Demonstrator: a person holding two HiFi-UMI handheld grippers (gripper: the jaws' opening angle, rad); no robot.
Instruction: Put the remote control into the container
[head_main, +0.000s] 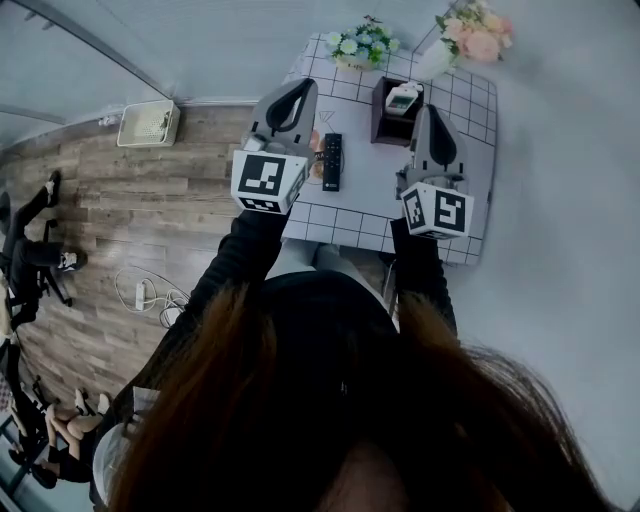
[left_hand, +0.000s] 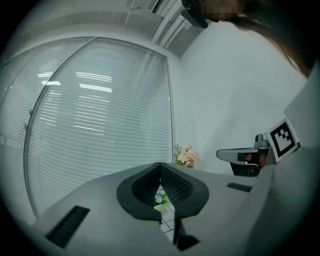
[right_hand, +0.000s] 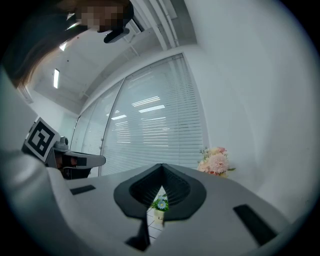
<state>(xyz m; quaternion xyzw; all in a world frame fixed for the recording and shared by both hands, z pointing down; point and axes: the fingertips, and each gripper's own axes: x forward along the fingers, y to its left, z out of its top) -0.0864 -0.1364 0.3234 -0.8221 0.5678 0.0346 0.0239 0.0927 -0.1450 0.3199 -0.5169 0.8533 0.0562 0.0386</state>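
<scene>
A black remote control (head_main: 331, 160) lies lengthwise on the grid-patterned table (head_main: 372, 185). Just behind it to the right stands a dark box-shaped container (head_main: 384, 126) with a white object (head_main: 403, 98) inside. My left gripper (head_main: 296, 90) hovers above the table just left of the remote, shut and empty. On the other side my right gripper (head_main: 433, 112) hangs beside the container, its jaws together with nothing between them. Both gripper views look level across the table at the blinds. The left gripper (left_hand: 160, 165) and right gripper (right_hand: 161, 166) each show pads meeting at the tip.
A small pot of blue and white flowers (head_main: 360, 45) and a pink bouquet (head_main: 475, 35) stand at the table's far edge. The wall runs along the right side. Left of the table is wooden floor with a white box (head_main: 148, 124) and cables (head_main: 147, 293).
</scene>
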